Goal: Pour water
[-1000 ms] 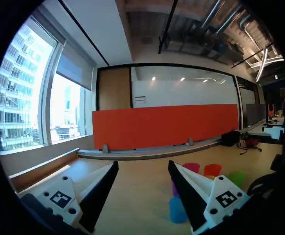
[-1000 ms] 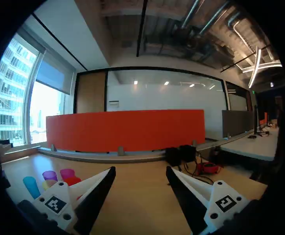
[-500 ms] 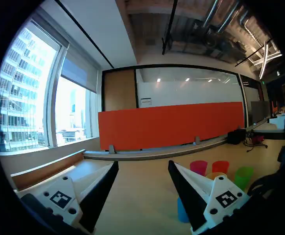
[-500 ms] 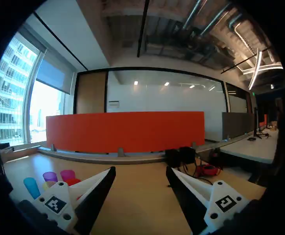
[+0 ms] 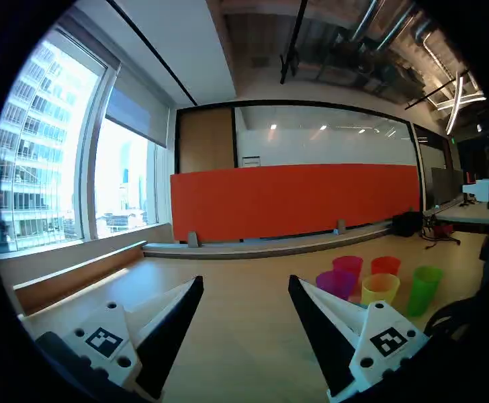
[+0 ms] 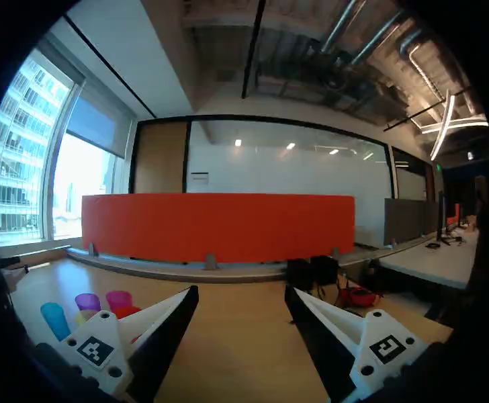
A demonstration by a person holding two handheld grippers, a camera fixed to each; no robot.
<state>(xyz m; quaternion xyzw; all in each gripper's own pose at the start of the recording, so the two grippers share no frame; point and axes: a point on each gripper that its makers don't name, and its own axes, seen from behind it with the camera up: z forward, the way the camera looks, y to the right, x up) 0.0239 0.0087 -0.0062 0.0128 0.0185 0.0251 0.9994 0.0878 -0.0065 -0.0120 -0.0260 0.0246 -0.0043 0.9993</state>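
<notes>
Since 1 s ago the left gripper view has swung, so the cups (image 5: 379, 289) sit higher & clear of the finger; the blue one's gone behind it. Left tool (image 5: 244, 281): fingers apart, nothing btwn them; cups upright on the bench (image 5: 244, 349) ahead-right, green cup (image 5: 424, 290) outermost. Right gripper view: barely changed; right tool (image 6: 241, 290) also apart & empty, cups ahead-left, blue cup (image 6: 55, 320) farthest left. So the cluster lies btwn both tools, prob. nearer the left one. Can't tell which cup holds water.
</notes>
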